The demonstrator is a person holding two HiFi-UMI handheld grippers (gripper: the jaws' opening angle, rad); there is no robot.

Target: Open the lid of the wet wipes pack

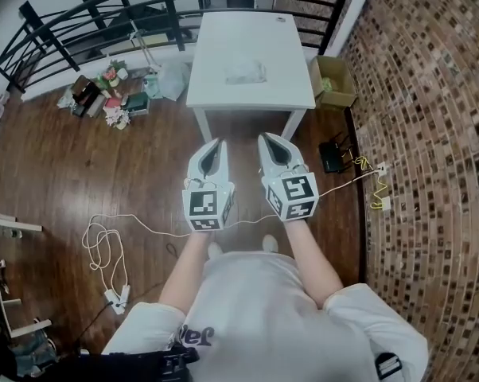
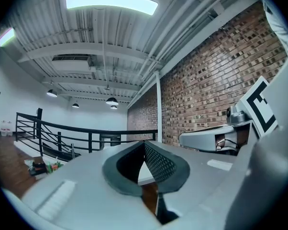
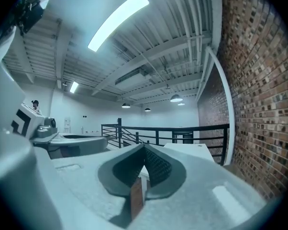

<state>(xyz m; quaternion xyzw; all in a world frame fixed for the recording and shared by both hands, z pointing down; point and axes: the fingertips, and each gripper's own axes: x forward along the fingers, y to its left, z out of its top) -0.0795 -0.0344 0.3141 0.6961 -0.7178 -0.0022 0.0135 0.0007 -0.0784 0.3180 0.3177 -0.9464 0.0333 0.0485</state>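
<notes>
Bright, even indoor light. Blown-out glare off ceiling strip light. Gripper views: heavy fisheye, dark vignette corners, foreground soft, right one bluish. Head view sharp; brick wall curves at edge.

The wet wipes pack is showing only as a pale smudge on the white table, and it's coming through far too small for its lid to be made out. In the left gripper view, the left gripper is blocking nearly all of that table with its own grey body, leaving just a sliver peeking between the fingers. The floor clutter is reading as tiny coloured bits. The picture's left edge is slicing off a white rack.
</notes>
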